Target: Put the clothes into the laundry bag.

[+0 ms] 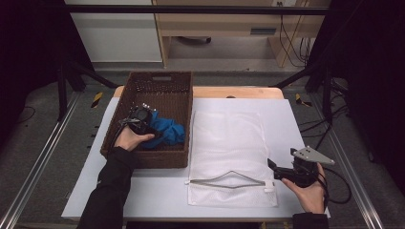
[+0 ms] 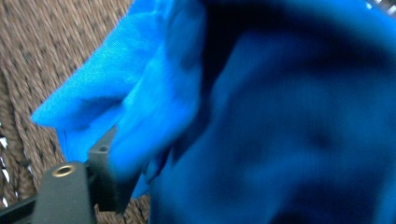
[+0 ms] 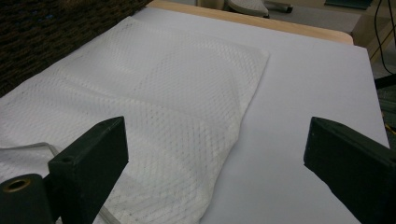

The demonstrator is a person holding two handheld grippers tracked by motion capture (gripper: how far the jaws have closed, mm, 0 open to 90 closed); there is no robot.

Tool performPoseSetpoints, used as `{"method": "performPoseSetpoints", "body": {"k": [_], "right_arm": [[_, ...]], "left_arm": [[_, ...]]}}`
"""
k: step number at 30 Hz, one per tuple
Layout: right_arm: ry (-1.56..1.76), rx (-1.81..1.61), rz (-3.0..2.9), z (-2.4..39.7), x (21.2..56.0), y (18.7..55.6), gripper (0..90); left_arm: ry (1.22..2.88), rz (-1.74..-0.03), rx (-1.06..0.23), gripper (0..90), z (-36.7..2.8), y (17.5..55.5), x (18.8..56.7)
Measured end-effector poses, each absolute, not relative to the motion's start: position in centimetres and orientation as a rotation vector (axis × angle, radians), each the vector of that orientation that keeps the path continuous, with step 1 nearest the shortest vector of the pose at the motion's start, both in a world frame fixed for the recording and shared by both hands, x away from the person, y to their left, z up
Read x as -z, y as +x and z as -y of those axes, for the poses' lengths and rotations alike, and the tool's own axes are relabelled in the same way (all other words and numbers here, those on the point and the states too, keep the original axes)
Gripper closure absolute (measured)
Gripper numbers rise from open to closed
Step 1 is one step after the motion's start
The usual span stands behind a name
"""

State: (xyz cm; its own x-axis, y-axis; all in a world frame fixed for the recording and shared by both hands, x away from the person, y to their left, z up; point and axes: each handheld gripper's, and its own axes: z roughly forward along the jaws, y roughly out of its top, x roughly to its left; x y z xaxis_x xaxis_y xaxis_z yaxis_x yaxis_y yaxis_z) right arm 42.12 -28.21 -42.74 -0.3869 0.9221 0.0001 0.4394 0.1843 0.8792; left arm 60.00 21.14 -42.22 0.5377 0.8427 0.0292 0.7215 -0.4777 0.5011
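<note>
A blue cloth [image 1: 168,131] lies bunched in the brown woven basket [image 1: 157,76] at the left of the table. My left gripper [image 1: 142,120] is down in the basket at the cloth's left side. In the left gripper view the blue cloth [image 2: 261,121] hangs close in front and one black finger [image 2: 105,172] stands far out to the left, half under a fold; the other finger is hidden behind the fabric. A white mesh laundry bag [image 1: 229,138] lies flat beside the basket, its zipped mouth [image 1: 229,180] gaping towards me. My right gripper [image 1: 273,170] hovers open at the bag's near right corner, nothing between its jaws [image 3: 217,135].
A white sheet [image 1: 286,119] covers the table. The basket wall [image 3: 46,32] rises along the mesh bag [image 3: 154,93] on its left side. Bare white surface [image 3: 303,93] lies to the right of the bag. Metal frame rails run along both sides of the table.
</note>
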Motion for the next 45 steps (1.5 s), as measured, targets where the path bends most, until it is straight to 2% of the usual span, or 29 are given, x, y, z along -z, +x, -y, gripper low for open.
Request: {"method": "performPoseSetpoints", "body": {"k": [4,6,7,8,11,12,15,19,23,25,37,45], "right_arm": [[1.277,-1.146,-1.909,28.2,42.7,42.1,7.0],[1.281,-1.149,-1.906,28.3,42.7,42.1,7.2],[1.277,-1.148,-1.906,28.2,42.7,42.1,7.2],[1.277,-1.148,-1.906,28.2,42.7,42.1,7.2],[1.271,-1.148,-1.905,28.2,42.7,42.1,7.2],[1.271,-1.148,-1.905,28.2,42.7,42.1,7.2],[1.274,-1.145,-1.904,28.3,42.7,42.0,7.3],[1.276,-1.147,-1.903,28.3,42.7,42.0,7.3],[1.272,-1.148,-1.898,28.4,42.6,42.0,7.4],[1.28,-1.154,-1.889,28.5,42.6,41.9,7.5],[1.272,-1.148,-1.898,28.3,42.7,42.0,7.6],[1.273,-1.151,-1.896,28.2,42.7,42.0,7.6]], "left_arm": [[2.423,-1.309,-0.365,27.3,-20.8,60.2,43.0],[2.428,-1.324,-0.356,33.8,-20.8,60.3,43.0],[2.421,-1.337,-0.35,44.7,-20.9,60.3,43.0],[2.431,-1.337,-0.332,44.7,-20.9,60.3,43.0],[2.455,-1.324,-0.313,60.4,-20.8,60.2,42.9],[2.46,-1.323,-0.306,60.4,-20.8,60.1,42.9],[2.454,-1.318,-0.304,69.0,-20.8,59.9,42.6],[2.432,-1.305,-0.326,71.2,-21.0,59.7,42.2],[2.326,-1.259,-0.365,71.9,-21.5,59.2,41.2],[2.248,-1.222,-0.43,71.9,-21.8,58.7,40.4],[2.007,-1.127,-0.607,72.5,-22.8,57.1,37.7],[1.85,-1.062,-0.67,72.5,-23.4,55.1,35.2]]}}
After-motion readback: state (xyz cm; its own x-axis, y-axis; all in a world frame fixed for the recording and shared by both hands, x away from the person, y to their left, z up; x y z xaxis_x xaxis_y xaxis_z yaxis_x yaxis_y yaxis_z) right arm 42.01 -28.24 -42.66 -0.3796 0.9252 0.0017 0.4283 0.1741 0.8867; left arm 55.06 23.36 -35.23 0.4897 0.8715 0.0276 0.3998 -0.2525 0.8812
